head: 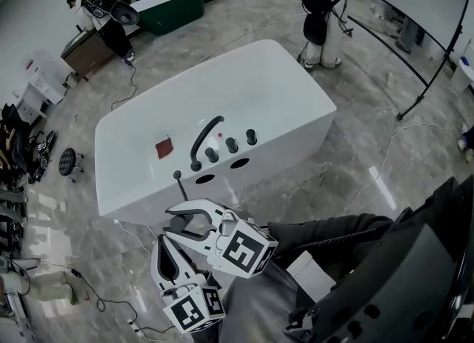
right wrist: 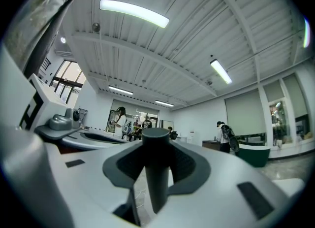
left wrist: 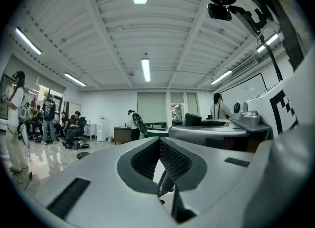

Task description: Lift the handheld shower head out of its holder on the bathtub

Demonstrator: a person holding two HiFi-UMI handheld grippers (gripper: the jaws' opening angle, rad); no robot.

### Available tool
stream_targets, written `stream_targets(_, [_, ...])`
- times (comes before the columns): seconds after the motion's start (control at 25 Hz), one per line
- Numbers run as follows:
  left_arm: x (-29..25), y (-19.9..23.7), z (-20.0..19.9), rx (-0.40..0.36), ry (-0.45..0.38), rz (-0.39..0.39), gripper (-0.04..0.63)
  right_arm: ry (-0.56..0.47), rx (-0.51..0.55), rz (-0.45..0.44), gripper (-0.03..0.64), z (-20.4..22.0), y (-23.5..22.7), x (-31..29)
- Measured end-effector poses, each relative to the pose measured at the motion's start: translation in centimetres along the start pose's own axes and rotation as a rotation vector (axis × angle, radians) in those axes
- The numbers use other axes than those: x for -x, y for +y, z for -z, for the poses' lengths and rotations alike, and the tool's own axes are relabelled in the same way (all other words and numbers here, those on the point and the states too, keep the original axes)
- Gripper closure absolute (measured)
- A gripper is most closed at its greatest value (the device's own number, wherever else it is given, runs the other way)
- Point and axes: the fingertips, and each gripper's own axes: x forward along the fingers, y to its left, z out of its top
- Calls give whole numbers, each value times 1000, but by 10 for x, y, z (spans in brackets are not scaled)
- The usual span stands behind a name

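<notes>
The white bathtub (head: 296, 90) has a black curved faucet (head: 205, 138), three black knobs (head: 232, 144) and two dark oval holes (head: 205, 179) on its near deck. The slim black shower head (head: 178, 184) stands upright just off the tub's near edge, above my right gripper (head: 178, 219). In the right gripper view its dark round handle (right wrist: 156, 173) stands between the pads, and the right gripper (right wrist: 156, 158) is shut on it. My left gripper (head: 164, 252) hangs just below the right one with its jaws apart. In the left gripper view a thin grey hose-like piece (left wrist: 165, 185) shows low in the left gripper's (left wrist: 158, 165) gap.
A red tag (head: 164, 147) lies on the tub deck. A person (head: 326, 8) stands beyond the tub, and a dark green tub (head: 174, 4) sits at the back. Cables (head: 385, 156) trail over the marble floor. A black stand (head: 437, 60) is at the right and a stool (head: 68, 161) at the left.
</notes>
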Motion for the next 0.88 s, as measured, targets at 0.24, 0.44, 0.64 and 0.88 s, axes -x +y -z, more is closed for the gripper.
stream_targets(0.24, [0, -6, 0, -9, 19, -5, 594, 19, -24, -10, 486, 4, -5, 3])
stream_targets(0.44, [-14, -31, -22, 0, 34, 22, 594, -12, 28, -4, 486, -25, -32, 18])
stream_targets(0.64, [-12, -20, -4, -24, 24, 2, 594, -28, -59, -2, 486, -4, -24, 11])
stream_targets(0.88, [-16, -11, 10, -21, 36, -16, 594, 3, -85, -15, 486, 15, -22, 3])
